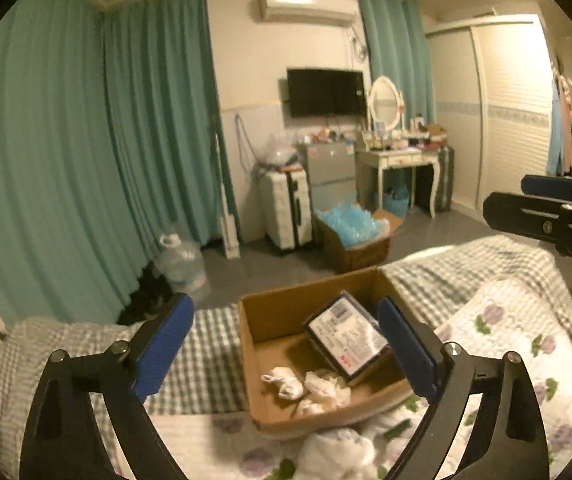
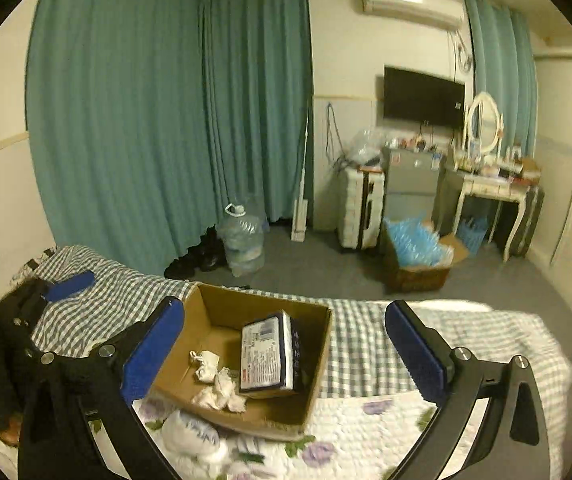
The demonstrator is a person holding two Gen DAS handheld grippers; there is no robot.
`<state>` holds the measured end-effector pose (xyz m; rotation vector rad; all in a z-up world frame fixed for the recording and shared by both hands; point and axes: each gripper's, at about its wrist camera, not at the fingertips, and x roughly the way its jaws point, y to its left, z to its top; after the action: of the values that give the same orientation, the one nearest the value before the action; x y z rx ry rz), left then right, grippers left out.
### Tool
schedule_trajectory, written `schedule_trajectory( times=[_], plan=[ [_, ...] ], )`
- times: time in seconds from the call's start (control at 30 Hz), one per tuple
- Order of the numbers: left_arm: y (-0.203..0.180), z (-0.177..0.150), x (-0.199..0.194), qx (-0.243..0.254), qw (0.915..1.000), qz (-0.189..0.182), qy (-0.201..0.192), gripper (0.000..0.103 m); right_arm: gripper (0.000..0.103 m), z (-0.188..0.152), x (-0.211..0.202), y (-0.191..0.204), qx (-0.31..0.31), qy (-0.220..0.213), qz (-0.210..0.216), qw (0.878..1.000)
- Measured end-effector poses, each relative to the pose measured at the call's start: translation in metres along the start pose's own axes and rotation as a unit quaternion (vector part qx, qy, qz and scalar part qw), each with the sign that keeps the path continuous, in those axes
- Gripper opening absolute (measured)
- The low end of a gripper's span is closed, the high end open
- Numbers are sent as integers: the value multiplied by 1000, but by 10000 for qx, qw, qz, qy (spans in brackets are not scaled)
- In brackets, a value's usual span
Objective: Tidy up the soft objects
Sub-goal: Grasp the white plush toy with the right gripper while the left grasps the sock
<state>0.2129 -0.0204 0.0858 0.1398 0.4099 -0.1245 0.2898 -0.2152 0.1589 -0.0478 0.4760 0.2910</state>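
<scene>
While I hold both spread, empty: left gripper [image 1: 286, 354], right gripper [image 2: 284, 354] | open brown cardboard box [image 2: 317, 354] on checked bedspread [image 2: 361, 354]: crumpled white soft cloths [image 2: 222, 390] on its floor, dark labelled flat packet [image 2: 268, 354] tilted against box's right wall, long axis toward the room.

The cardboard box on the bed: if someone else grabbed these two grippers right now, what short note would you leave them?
Left gripper: open, empty, hovering above the cardboard box.
Right gripper: open, empty, also above the box.
In the box: small white soft bundles and a flat packaged item leaning against the wall.
Done: those pieces are inside.
Left: a white soft item lies on the floral quilt just in front of the box; probably pick that up next.
</scene>
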Motion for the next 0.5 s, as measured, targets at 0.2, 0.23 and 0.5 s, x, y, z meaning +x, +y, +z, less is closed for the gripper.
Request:
schedule_trajectory(
  times=[0.2, 0.23, 0.5],
  plan=[
    [-1, -9, -49, -72, 9998, 27, -191, 95, 102, -8, -64, 13, -197, -122, 9, 9997],
    [-2, -13, -54, -72, 9997, 76, -219, 95, 102, -12, -69, 16, -223, -89, 18, 9997],
    [1, -55, -78, -278, 9987, 304, -317, 95, 102, -66, -72, 37, -434, 175, 7, 9989]
  ],
)
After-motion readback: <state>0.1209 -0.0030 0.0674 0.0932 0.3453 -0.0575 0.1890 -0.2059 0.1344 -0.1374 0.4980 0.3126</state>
